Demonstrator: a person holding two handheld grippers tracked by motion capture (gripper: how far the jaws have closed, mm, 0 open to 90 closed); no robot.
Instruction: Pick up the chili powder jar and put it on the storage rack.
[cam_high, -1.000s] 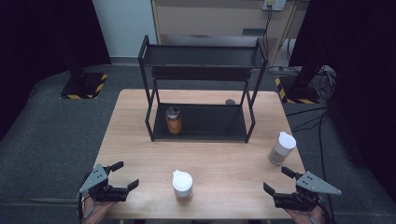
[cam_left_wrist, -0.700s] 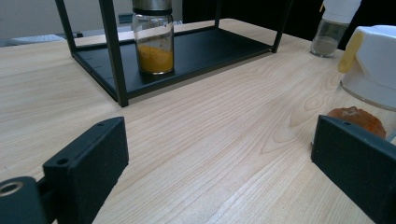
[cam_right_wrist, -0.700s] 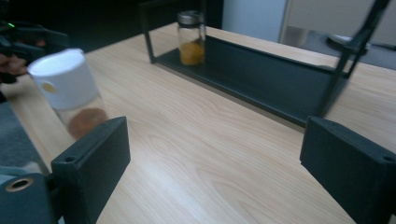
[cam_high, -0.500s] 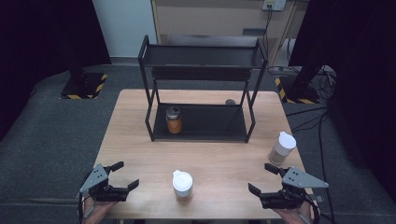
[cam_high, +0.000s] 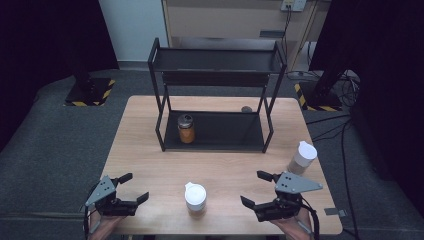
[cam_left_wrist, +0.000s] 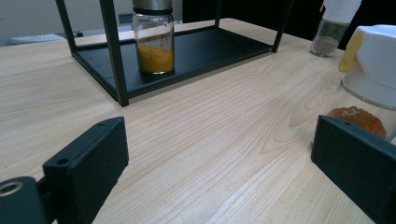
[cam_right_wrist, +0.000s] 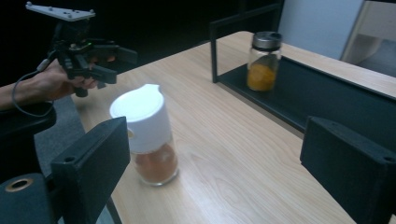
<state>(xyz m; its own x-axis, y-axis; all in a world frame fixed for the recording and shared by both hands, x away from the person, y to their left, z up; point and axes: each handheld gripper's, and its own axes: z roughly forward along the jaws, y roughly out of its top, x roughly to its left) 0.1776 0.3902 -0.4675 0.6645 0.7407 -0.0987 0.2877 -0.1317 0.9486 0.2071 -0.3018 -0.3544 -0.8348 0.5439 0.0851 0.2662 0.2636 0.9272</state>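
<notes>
The left gripper (cam_high: 127, 188) hovers at the near left corner of the table (cam_high: 140, 150), jaws spread wide and holding nothing. Just right of it, near the front edge and between the two tools, stands the white-capped jar (cam_high: 195, 198) of reddish-orange powder, upright and untouched. It looks like glass under a smooth plastic flip cap (cam_right_wrist: 141, 116), so probably light but slick and breakable; the cap may pop, so the clear body (cam_right_wrist: 156, 165) below it seems the safer place to clamp. The right gripper (cam_high: 260, 189), jaws likewise released and empty, points toward that jar and looks best placed to take it.
</notes>
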